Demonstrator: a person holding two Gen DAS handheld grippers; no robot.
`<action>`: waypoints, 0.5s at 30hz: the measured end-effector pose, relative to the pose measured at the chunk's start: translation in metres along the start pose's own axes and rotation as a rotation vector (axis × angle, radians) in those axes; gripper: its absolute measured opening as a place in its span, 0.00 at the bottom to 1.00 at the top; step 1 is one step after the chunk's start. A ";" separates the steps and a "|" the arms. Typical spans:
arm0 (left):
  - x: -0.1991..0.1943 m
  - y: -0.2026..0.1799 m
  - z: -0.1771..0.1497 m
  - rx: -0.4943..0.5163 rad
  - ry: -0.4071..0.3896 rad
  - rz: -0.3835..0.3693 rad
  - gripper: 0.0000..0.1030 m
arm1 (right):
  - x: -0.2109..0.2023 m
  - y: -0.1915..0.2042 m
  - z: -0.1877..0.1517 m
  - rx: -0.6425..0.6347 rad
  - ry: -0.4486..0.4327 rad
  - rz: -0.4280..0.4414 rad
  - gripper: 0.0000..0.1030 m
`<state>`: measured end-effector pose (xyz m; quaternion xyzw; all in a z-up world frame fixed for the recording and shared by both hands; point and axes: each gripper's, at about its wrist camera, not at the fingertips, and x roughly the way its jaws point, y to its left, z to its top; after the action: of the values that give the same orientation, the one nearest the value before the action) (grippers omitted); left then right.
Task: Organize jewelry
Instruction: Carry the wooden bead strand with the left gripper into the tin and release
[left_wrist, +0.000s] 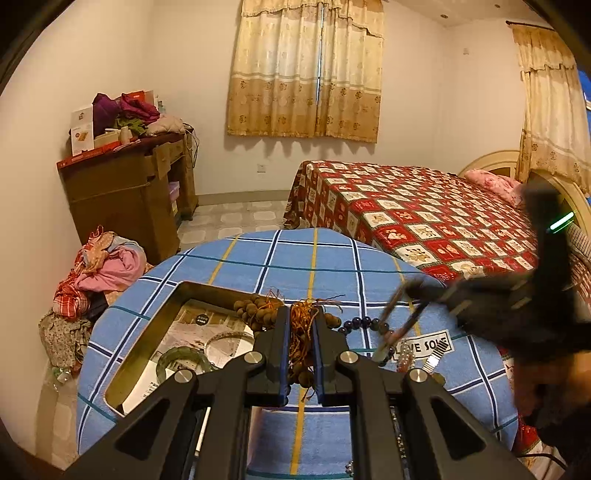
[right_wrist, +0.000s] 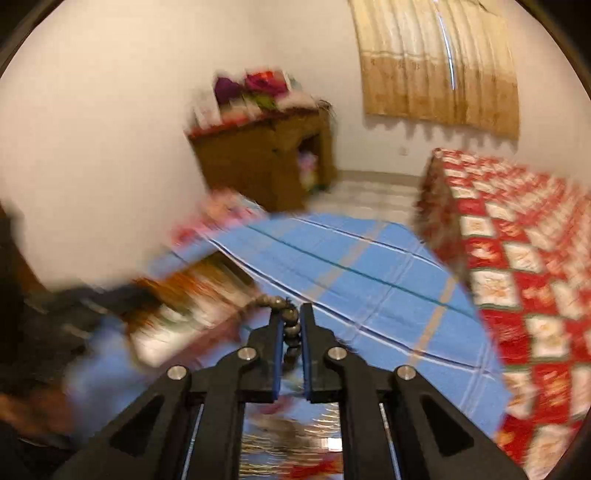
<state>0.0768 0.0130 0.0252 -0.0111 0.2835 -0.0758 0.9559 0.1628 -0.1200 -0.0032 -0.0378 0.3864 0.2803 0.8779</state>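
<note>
Blue plaid cloth covered the round table beside a red-quilted bed. On it lay an open gold tin holding bangles. Left gripper was clamped on the brown bead strand by its orange tassel; right gripper pinched a dark bead bracelet above the cloth.

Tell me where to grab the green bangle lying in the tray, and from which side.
Grip the green bangle across its near rim, one finger inside the ring and one outside, coming straight down. It lies flat on the tray floor, so no side edge offers purchase.
</note>
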 end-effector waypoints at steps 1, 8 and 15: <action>-0.001 0.000 0.000 0.003 -0.002 0.001 0.09 | 0.007 -0.003 -0.006 0.021 0.028 0.037 0.10; 0.002 0.009 -0.004 -0.008 0.009 0.015 0.09 | -0.014 -0.007 -0.007 0.140 -0.061 0.239 0.10; 0.000 0.006 -0.006 -0.010 0.002 0.012 0.09 | 0.040 0.015 -0.030 0.074 0.134 0.228 0.10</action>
<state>0.0745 0.0191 0.0194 -0.0139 0.2851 -0.0686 0.9559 0.1569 -0.0974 -0.0500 0.0198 0.4560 0.3606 0.8134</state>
